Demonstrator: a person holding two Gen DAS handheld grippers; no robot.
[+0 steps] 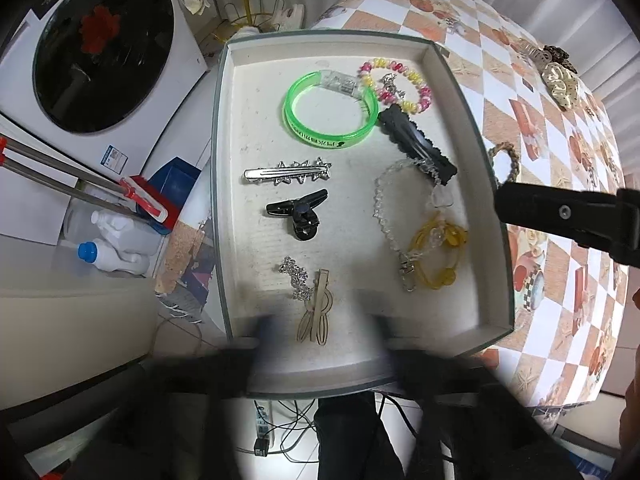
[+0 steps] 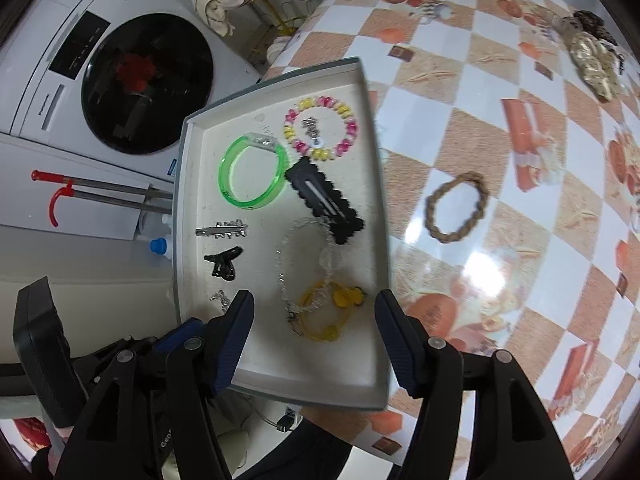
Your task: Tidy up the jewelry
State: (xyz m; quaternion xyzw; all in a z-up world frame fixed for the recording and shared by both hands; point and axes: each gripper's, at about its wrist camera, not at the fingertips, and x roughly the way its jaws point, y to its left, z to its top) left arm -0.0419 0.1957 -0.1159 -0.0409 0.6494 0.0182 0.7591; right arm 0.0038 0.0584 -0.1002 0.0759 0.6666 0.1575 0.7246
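Observation:
A grey-rimmed white tray (image 1: 224,184) (image 2: 382,208) holds a green bangle (image 1: 330,110) (image 2: 252,176), a pink-and-yellow bead bracelet (image 1: 396,80) (image 2: 320,128), a black scalloped clip (image 1: 416,140) (image 2: 326,200), a silver clip (image 1: 286,172), a small black claw clip (image 1: 298,214), a clear bead chain (image 1: 386,216), a yellow bracelet (image 1: 438,252) (image 2: 332,312) and a wooden clip (image 1: 316,312). A braided brown bracelet (image 2: 456,208) lies on the table right of the tray. My left gripper (image 1: 320,336) is blurred over the tray's near edge. My right gripper (image 2: 314,332) is open and empty above the tray's near end.
The checkered tablecloth (image 2: 520,280) spreads to the right. A pile of hair clips (image 1: 556,68) (image 2: 592,56) lies at its far right. A washing machine (image 2: 120,80), mop handles (image 1: 80,184) and bottles (image 1: 116,248) stand on the left, past the table edge.

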